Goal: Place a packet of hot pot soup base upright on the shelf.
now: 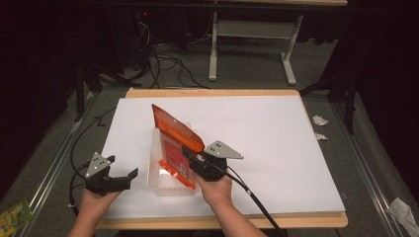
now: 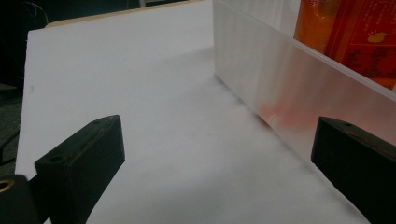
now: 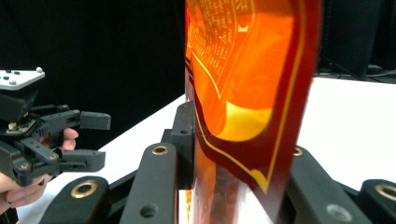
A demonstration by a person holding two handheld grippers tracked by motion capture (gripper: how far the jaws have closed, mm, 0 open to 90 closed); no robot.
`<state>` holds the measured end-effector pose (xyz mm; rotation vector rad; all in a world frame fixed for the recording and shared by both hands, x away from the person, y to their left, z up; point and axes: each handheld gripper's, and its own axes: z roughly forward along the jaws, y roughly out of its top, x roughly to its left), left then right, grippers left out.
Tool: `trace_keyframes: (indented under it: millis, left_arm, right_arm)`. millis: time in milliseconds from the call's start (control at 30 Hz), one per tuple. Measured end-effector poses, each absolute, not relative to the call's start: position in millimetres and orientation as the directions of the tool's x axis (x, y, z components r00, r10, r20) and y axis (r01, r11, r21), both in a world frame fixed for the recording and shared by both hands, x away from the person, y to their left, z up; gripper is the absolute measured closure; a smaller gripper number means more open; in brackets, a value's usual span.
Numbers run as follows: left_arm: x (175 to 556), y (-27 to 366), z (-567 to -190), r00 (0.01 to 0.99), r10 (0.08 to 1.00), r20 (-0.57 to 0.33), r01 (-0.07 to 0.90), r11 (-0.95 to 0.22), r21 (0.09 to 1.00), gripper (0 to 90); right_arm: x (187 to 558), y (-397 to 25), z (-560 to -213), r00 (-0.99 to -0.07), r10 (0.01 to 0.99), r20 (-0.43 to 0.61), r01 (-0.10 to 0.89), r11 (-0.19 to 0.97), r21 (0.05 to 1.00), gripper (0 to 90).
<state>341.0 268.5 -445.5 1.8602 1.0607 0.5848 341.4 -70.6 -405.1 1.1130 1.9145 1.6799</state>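
the left gripper (image 1: 129,177) is resting low near the table's (image 1: 276,138) front edge, held in the person's left hand (image 1: 94,200), its jaws standing wide apart with nothing between them, pointing toward the clear plastic bin (image 1: 160,183) just to its right. the right gripper (image 1: 190,154), gripped by the right hand (image 1: 215,190), is reaching forward over the bin, its jaws clamped on the orange snack bag (image 1: 175,129), which is tilting up and away from it. the bag is showing small pale print, too blurred to read.
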Motion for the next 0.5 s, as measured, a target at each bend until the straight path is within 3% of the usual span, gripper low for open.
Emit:
trace_keyframes:
  millis: [500]
  left_arm:
    - [340.1, 267.8, -446.0, 0.519, 0.854, -0.026, 0.433, -0.237, 0.87, 5.8]
  right_arm:
    - [336.9, -84.8, -419.4, -0.6, 0.771, 0.213, 0.335, 0.001, 0.942, 68.8]
